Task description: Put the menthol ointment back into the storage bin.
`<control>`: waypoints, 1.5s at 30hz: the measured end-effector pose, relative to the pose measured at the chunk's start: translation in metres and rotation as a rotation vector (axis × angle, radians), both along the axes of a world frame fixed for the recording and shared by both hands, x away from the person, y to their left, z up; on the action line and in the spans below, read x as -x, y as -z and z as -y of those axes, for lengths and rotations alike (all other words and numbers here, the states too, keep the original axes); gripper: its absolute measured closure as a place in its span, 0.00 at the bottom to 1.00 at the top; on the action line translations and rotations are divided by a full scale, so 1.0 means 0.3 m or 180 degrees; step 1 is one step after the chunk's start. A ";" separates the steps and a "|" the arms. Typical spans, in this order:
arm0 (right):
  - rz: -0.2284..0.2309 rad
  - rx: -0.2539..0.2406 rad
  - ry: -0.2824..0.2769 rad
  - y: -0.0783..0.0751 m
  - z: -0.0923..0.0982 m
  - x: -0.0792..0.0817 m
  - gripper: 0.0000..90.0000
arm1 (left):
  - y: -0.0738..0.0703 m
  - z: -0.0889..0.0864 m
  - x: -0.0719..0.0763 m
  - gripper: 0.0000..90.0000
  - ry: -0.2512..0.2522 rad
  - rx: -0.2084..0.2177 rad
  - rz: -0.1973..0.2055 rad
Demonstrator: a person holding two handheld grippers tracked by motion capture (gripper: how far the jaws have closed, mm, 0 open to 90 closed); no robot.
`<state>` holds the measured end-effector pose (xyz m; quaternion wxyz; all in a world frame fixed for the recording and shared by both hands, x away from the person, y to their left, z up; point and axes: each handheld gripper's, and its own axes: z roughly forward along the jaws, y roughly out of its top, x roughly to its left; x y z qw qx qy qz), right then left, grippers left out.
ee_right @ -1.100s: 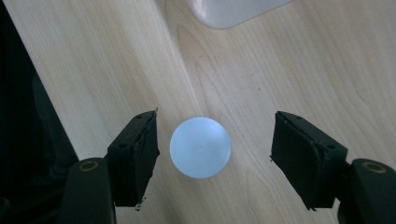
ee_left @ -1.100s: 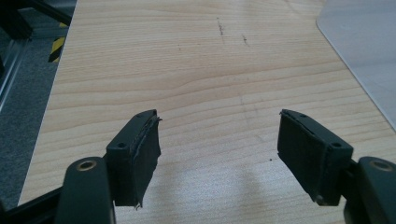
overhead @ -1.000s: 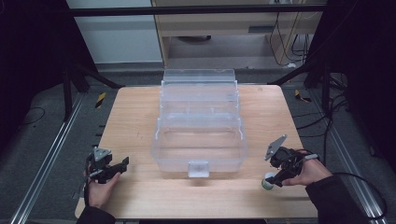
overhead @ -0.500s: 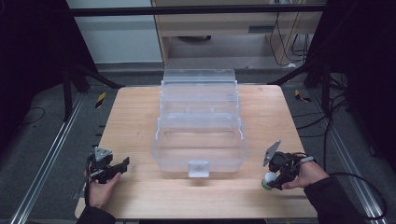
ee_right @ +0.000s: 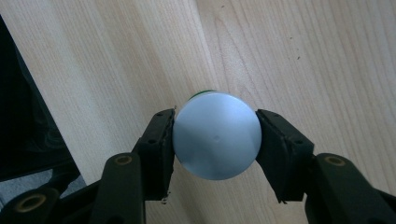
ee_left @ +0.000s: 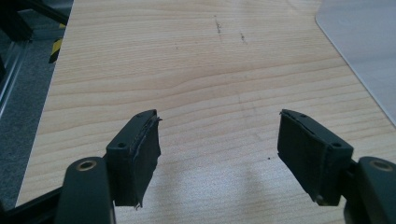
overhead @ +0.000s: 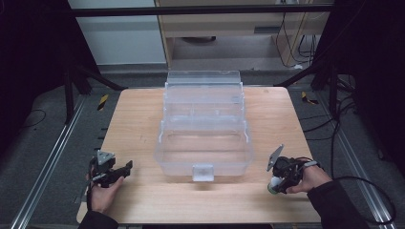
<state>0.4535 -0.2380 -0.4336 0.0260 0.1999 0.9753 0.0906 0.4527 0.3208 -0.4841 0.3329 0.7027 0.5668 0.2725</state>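
A small round container with a white lid [ee_right: 215, 135] and a green body stands on the wooden table near its front right corner [overhead: 272, 187]. My right gripper [ee_right: 215, 140] points down over it, and its jaws have just been closing. Both pads now press on the lid's sides, so the gripper [overhead: 277, 183] is shut on the container. At the front left, my left gripper [overhead: 125, 168] rests low over the table. In the left gripper view it [ee_left: 219, 116] stands wide open with bare wood between its pads.
A clear plastic storage box [overhead: 205, 162] with a front latch, its lid up at the back, stands in the middle of the table [overhead: 138, 119]. Its corner shows in the left gripper view [ee_left: 364, 42]. Dark floor, metal rails and cables surround the table.
The right gripper tipped down over the small container and its jaws closed onto the lid. The left gripper kept still.
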 end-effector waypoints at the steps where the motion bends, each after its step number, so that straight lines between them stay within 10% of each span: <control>1: -0.0005 -0.0012 -0.0004 0.002 0.000 -0.001 0.55 | 0.000 0.000 0.000 0.33 0.0002 0.0001 -0.0002; 45: 0.0195 -0.0370 0.0346 -0.210 -0.054 -0.042 0.56 | -0.003 0.012 -0.004 0.33 0.0041 -0.0071 0.0003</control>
